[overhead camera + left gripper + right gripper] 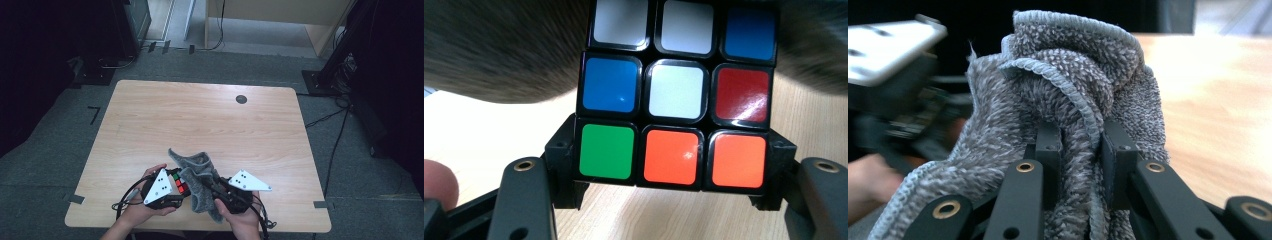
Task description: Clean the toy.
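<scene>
The left gripper (172, 189) clamps the multicoloured plastic puzzle cube (676, 95) between its 2 jaws above the wooden table (210, 120). The right gripper (1080, 150) pinches the grey terry cloth (1068, 85), touching the cube's right side.

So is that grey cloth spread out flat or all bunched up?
Bunched up. The grey cloth rises in crumpled folds, pinched in the right gripper, and drapes against the puzzle cube instead of lying flat.

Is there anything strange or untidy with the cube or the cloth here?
Nothing looks damaged. The cube is scrambled, its colours mixed, clamped in the left tool. The grey cloth is bunched and crumpled in the right tool, draping against the cube.
</scene>
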Demonstrator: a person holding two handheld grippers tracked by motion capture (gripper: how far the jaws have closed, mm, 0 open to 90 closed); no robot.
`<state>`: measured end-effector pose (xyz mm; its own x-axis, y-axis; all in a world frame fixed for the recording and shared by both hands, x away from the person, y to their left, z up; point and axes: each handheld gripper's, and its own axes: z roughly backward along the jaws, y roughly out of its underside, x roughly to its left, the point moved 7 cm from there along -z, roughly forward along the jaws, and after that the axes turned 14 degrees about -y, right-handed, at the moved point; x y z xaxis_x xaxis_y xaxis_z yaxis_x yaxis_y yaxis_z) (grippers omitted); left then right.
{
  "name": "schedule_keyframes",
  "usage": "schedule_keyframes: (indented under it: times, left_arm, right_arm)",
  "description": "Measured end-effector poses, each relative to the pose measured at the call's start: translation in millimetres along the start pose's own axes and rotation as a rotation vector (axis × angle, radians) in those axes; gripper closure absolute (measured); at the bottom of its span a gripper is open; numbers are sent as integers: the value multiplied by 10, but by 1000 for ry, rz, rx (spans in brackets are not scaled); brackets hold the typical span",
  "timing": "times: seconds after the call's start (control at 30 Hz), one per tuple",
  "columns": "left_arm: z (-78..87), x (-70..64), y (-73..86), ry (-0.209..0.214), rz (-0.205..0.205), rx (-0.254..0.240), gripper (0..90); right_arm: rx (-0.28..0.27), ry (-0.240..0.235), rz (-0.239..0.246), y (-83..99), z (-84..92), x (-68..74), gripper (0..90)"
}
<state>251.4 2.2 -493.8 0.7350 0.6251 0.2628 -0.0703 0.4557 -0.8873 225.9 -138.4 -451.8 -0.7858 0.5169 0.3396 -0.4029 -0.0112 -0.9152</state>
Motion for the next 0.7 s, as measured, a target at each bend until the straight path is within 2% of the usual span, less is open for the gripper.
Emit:
schedule_keyframes:
  times: [0.07, 0.1, 0.17, 0.23, 0.3, 0.47, 0.57, 0.7]
  left_arm:
    - [7, -6, -11, -2, 2, -4, 335]
    - [9, -4, -11, -4, -1, -1, 335]
    - [14, 8, 0, 0, 2, 3, 334]
    - [13, 22, 3, 0, 13, 2, 334]
    - [2, 32, 1, -1, 22, 5, 335]
    - [-56, 2, 54, -22, -4, 53, 335]
    - [-61, -17, 53, -25, -12, 59, 335]
    - [-62, -2, 50, -21, 3, 59, 335]
  right_arm:
    - [8, 15, 37, -18, -23, 58, 749]
    - [9, 24, 36, -6, -28, 47, 750]
    - [11, 25, -5, 43, -29, -41, 751]
    - [36, 62, -39, 109, -17, -159, 751]
    - [30, 68, -50, 114, -3, -174, 750]
    - [12, 48, 47, 8, -32, 38, 740]
    - [32, 74, 109, 16, -73, 96, 729]
    - [34, 98, 123, 10, -51, 79, 729]
